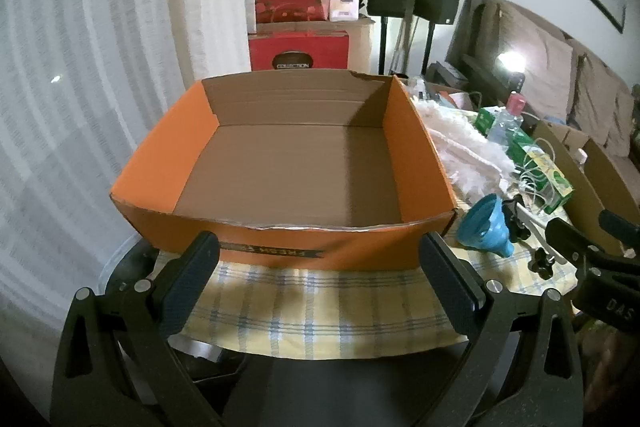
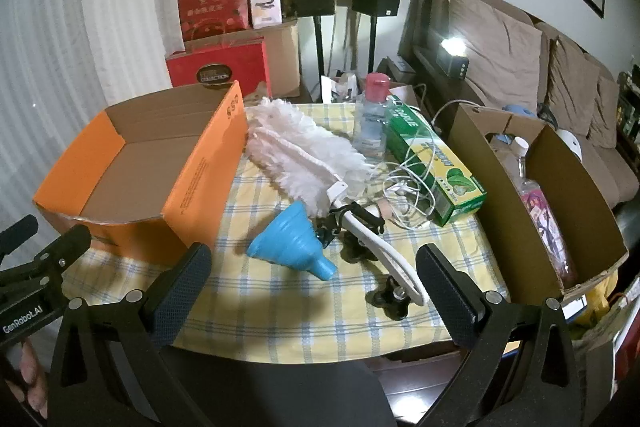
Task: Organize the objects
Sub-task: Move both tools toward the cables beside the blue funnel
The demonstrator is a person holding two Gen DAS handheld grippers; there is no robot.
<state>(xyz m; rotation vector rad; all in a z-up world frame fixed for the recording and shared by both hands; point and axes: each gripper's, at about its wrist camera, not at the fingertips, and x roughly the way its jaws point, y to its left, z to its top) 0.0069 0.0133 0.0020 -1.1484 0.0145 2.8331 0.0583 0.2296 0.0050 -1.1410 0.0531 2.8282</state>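
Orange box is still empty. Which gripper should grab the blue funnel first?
Probably the right gripper: open, with the blue funnel just ahead of its fingers. The left gripper, also open, faces the orange box, funnel off to its side.

Left gripper [image 1: 320, 267], right gripper [image 2: 314, 275]: jaws spread wide (nothing held).

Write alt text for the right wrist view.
The open right gripper hovers over a checked tablecloth holding a blue funnel, white duster, green box and clear bottle. An empty orange box sits left.
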